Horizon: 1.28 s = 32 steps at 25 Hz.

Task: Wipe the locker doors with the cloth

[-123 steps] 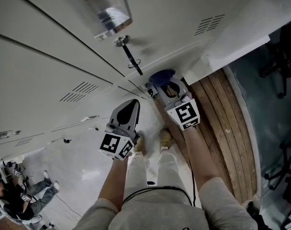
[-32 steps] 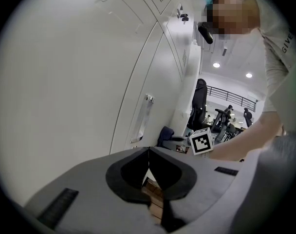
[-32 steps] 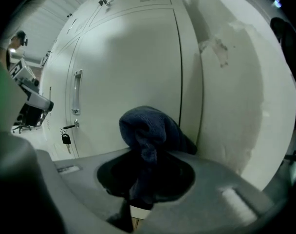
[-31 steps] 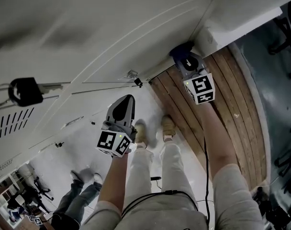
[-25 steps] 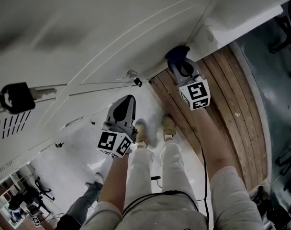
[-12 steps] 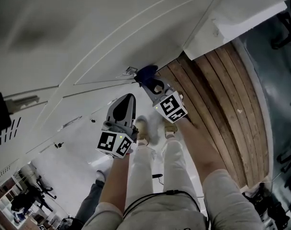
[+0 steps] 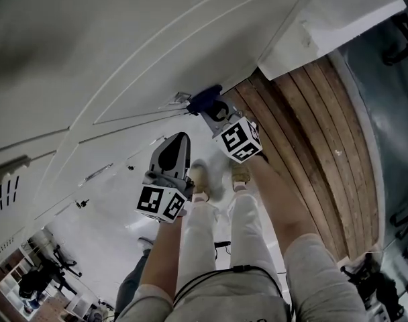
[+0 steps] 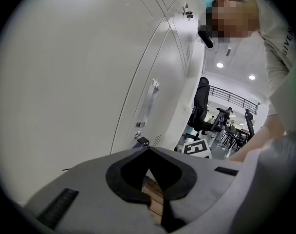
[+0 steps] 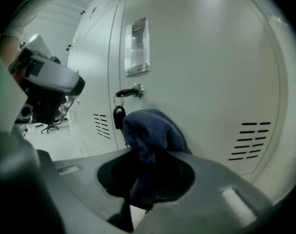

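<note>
right gripper clamps cloth, its bunched end pointing at locker door.

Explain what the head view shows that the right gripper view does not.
Only the head view shows the brown wooden plank floor and the person's pale shoes. Only the right gripper view shows a black padlock hanging from a metal door handle, and how the right tongs clamp the soft dark blue cloth. Both show that cloth and the pale grey metal locker doors.

Grey left gripper, black-white marker cubes, pale trousers
</note>
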Motion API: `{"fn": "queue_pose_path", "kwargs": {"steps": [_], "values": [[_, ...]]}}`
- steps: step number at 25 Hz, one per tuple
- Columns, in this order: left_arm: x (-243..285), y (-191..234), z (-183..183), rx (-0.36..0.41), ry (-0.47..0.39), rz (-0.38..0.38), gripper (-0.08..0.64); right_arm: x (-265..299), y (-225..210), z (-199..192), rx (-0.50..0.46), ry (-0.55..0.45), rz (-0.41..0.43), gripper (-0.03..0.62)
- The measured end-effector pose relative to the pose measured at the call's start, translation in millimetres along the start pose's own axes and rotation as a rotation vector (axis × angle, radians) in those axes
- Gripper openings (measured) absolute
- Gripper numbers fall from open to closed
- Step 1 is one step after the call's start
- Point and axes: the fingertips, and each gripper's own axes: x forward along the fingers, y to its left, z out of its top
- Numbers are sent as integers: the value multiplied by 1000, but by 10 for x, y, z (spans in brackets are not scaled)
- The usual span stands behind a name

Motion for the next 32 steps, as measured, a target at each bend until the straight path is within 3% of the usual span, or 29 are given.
{"fn": "queue_pose_path", "kwargs": {"steps": [4,11,17,21,32], "values": [[46,-35,-16,0,3,-9,-2,-147,-407,-104,18,18,-78,57],[99,-82,-33,3,13,-22,-2,-325,-904,-188,-19,40,-132,57],[104,-34,-45,6,19,-23,-2,-535,-1445,-270,56,32,-248,57],[88,-9,-58,9,26,-22,-2,-559,-1520,-296,35,50,-237,58],[-39,35,-74,19,27,-26,-2,-712,-1853,-354,235,6,-340,58]]}}
